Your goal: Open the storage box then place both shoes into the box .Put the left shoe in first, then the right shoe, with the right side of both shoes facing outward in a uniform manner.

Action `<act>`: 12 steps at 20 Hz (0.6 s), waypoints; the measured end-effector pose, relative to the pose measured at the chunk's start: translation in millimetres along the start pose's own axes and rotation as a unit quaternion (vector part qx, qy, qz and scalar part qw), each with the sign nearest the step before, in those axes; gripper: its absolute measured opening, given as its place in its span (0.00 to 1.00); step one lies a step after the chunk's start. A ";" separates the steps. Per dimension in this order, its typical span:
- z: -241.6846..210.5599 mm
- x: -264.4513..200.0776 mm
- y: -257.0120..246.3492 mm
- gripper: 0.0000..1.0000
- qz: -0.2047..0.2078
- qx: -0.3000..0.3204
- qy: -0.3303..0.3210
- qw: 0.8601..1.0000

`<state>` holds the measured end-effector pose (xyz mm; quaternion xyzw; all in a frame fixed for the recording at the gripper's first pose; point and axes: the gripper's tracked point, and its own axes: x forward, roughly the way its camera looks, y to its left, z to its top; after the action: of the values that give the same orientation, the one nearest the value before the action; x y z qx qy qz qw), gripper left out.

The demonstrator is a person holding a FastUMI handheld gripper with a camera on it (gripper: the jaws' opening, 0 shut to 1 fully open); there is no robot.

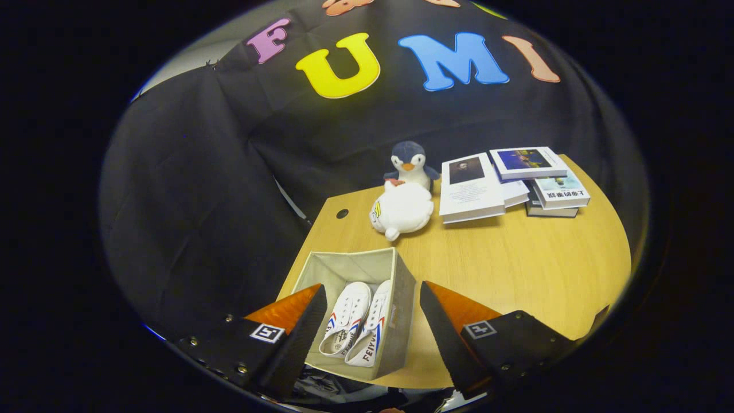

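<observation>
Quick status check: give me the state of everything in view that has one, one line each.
Box: open, on the table's near corner, both shoes inside.
Left-hand shoe: in the box, lying on its side.
Right-hand shoe: in the box, lying beside the other, touching it.
Gripper: open, holding nothing, fingers apart above the box.
White plush: lying on the table.
Penguin: upright behind the white plush.
Books: closed, loosely stacked.

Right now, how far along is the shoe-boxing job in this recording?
Done: the grey fabric storage box stands open and both white canvas shoes lie side by side inside it. In hand: nothing; the gripper is open, its fingers spread above the box. Left: nothing obvious, though which side faces outward is hard to judge.
</observation>
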<state>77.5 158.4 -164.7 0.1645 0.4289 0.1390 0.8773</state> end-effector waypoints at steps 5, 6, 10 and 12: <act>31.8 -52.7 -38.3 0.98 -0.028 -0.030 -0.066 0.997; 37.7 -61.1 -48.1 0.98 -0.034 -0.038 -0.080 0.995; 53.8 -100.4 -83.4 0.98 -0.063 -0.052 -0.134 0.988; 64.7 -116.4 -103.6 0.98 -0.084 -0.070 -0.167 0.980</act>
<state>70.8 8.6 -87.3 0.0864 0.2780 0.0651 0.9545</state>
